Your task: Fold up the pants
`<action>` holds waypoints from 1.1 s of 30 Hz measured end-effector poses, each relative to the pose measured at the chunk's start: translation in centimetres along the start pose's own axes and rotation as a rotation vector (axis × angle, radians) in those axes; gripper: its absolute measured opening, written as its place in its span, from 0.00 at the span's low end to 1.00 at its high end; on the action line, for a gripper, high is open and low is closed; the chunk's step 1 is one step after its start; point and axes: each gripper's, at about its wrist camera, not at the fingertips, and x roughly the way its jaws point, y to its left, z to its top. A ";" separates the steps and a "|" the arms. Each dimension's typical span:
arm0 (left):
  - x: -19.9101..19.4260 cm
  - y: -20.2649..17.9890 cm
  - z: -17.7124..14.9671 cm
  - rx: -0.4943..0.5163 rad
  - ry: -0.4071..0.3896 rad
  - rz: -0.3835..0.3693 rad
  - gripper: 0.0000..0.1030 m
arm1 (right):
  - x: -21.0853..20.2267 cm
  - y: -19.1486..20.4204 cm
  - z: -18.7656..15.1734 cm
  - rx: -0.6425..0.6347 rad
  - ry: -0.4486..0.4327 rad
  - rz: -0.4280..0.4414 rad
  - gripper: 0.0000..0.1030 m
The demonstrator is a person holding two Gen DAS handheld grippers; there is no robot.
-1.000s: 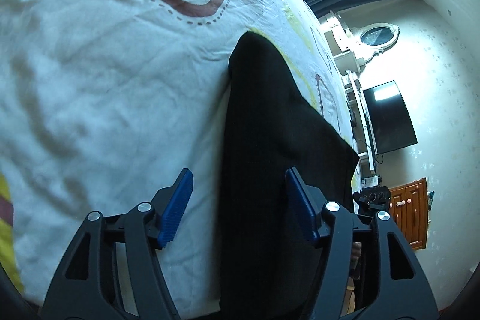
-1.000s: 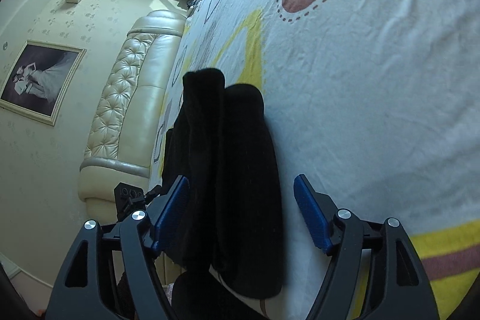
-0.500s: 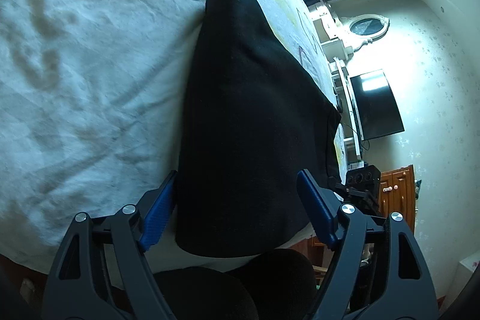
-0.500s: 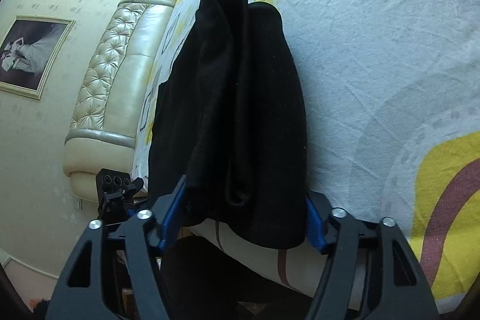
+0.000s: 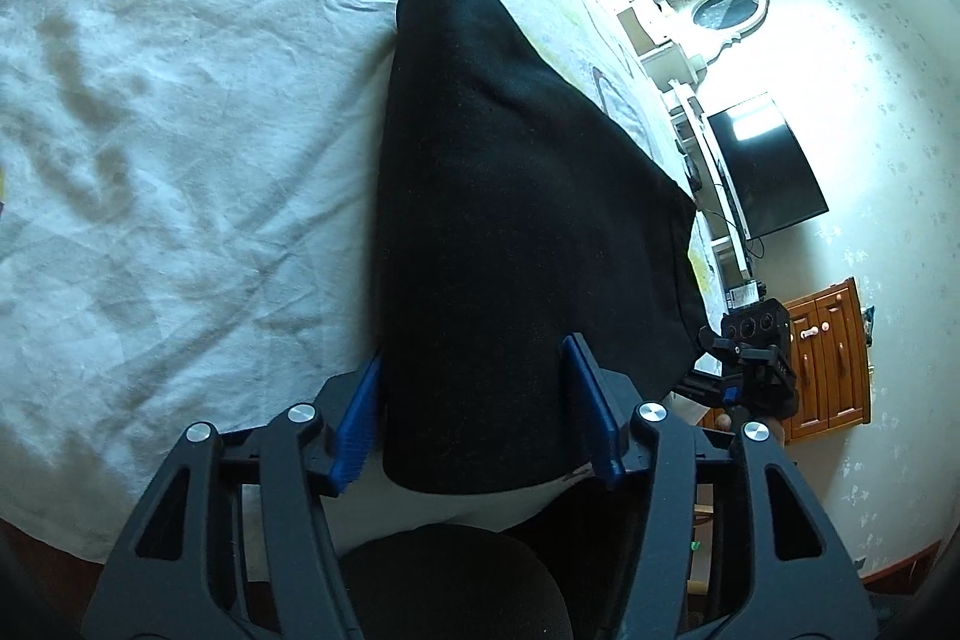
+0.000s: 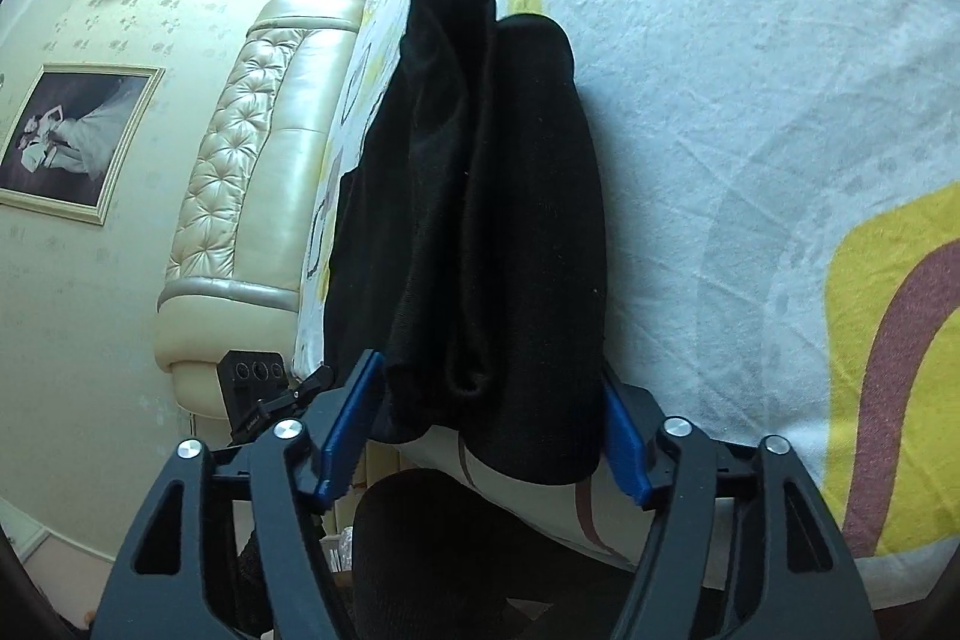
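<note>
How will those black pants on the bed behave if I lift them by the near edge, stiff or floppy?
Probably floppy: the black pants already lie in soft rolled layers and droop over the bed edge, so the far part would likely sag and trail. The fabric looks thick and matte, so it should grip rather than slip. Stacked layers may slide apart unless the left gripper and right gripper catch all of them.

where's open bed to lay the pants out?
Bare bedsheet lies left of the black pants in the left wrist view; in the right wrist view, free sheet sits right of the pants. The near bed edge is crowded: both claws straddle the cloth.
</note>
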 end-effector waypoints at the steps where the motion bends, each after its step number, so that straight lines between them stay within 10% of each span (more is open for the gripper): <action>1: -0.7 0.0 0.2 0.014 -0.018 -0.009 0.68 | -0.2 0.3 0.5 -0.026 -0.002 -0.027 0.71; 17: 5.6 1.7 11.3 0.045 -0.043 0.002 0.77 | 3.1 -1.2 10.0 -0.022 -0.110 0.097 0.77; 19: 6.3 1.5 11.7 0.051 -0.039 0.004 0.76 | 3.4 -0.8 10.0 -0.056 -0.095 0.066 0.58; 25: 6.8 1.0 12.5 0.058 -0.044 0.065 0.42 | 3.7 -0.7 9.4 -0.041 -0.105 0.073 0.40; 33: 6.5 -0.5 13.2 0.112 -0.082 0.145 0.36 | 3.4 0.0 10.6 -0.067 -0.149 0.066 0.37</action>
